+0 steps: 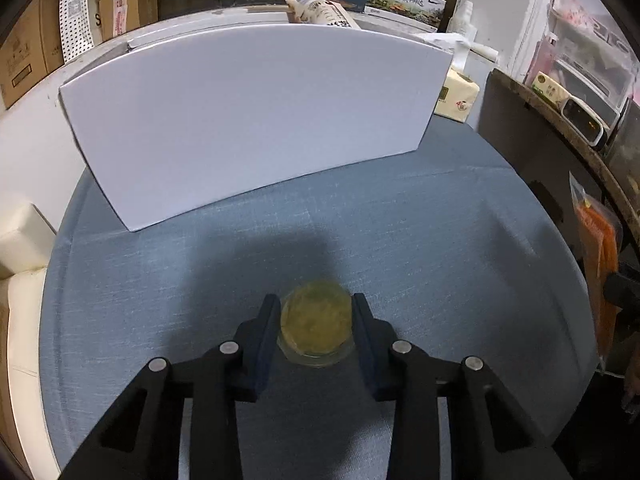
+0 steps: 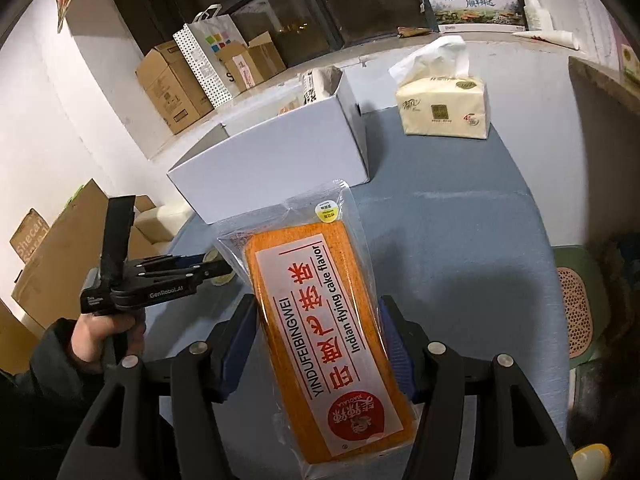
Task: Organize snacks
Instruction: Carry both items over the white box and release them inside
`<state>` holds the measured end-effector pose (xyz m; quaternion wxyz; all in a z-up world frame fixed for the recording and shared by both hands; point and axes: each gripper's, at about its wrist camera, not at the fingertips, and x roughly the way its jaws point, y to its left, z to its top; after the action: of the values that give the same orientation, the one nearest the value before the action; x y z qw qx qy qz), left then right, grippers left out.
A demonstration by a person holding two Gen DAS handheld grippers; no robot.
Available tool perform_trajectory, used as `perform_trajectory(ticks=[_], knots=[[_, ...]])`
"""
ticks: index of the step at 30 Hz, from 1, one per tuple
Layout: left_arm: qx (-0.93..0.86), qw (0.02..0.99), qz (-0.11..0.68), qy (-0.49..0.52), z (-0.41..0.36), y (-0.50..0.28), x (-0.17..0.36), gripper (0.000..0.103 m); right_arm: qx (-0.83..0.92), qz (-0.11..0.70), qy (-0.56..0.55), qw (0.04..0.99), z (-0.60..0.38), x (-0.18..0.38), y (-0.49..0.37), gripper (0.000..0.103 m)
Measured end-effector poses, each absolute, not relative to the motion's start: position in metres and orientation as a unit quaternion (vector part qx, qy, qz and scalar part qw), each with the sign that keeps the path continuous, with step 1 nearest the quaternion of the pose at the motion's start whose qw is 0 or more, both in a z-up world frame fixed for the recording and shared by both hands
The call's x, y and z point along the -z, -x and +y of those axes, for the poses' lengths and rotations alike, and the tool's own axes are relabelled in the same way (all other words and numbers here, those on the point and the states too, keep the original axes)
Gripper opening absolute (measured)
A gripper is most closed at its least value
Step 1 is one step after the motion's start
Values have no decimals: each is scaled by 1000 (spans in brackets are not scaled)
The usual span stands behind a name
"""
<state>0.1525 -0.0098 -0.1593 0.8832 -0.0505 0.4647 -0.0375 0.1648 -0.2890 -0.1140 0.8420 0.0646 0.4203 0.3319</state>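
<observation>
While the blue-cloth worktop (image 1: pixel 440 240) carries a plain white box (image 1: pixel 248 120) at its back, a tissue pack (image 2: pixel 444 108) sits beside the box. Right tongs (image 2: pixel 320 344) clamp an orange cake pack (image 2: pixel 320 328) reading "YINDUFEIBINGWEI / Indian flying cake flavor". Left tongs (image 1: pixel 316 312), marked "GenRobot.AI", grip a small round yellow-green snack cup (image 1: pixel 316 320) on the cloth.

- Right tongs (image 2: pixel 318 340) clamp an orange cake packet (image 2: pixel 320 332) lengthwise between the blue pads.
- White box (image 2: pixel 276 160) sits beyond the tongs on the blue desk (image 2: pixel 460 240).
- Tissue pack (image 2: pixel 444 108) far ahead, rightward.
- Left tongs (image 2: pixel 218 270) off to the left, hand-held.
</observation>
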Motion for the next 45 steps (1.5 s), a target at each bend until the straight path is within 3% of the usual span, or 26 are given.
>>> perform_trajectory(ticks=[13,26,36,37,38,39,40,41,45], knots=[[39,920,384,66,8,-141,84,39,-344,405,-75,844,-266,93,-176,65],[15,956,285,61,57,-209,-17,39,-388,330,-68,858,-157,4,-260,65],[-18,959,278,45,96,-293,-12,41,-333,326,-22,885,-78,-6,-349,69],[-25,956,289,48,100,-302,-5,43,-329,330,-22,885,-77,-3,-355,71],[-28,952,301,49,103,-308,0,56,-321,337,-24,885,-76,3,-363,81],[-28,949,310,50,104,-311,4,85,-315,340,-26,886,-76,6,-369,94],[-27,945,323,52,105,-313,9,98,-310,342,-29,887,-76,10,-372,100],[-30,945,320,54,107,-311,12,103,-315,342,-37,884,-78,15,-375,103],[-39,944,321,71,109,-301,19,103,-293,358,-45,885,-89,25,-381,103]])
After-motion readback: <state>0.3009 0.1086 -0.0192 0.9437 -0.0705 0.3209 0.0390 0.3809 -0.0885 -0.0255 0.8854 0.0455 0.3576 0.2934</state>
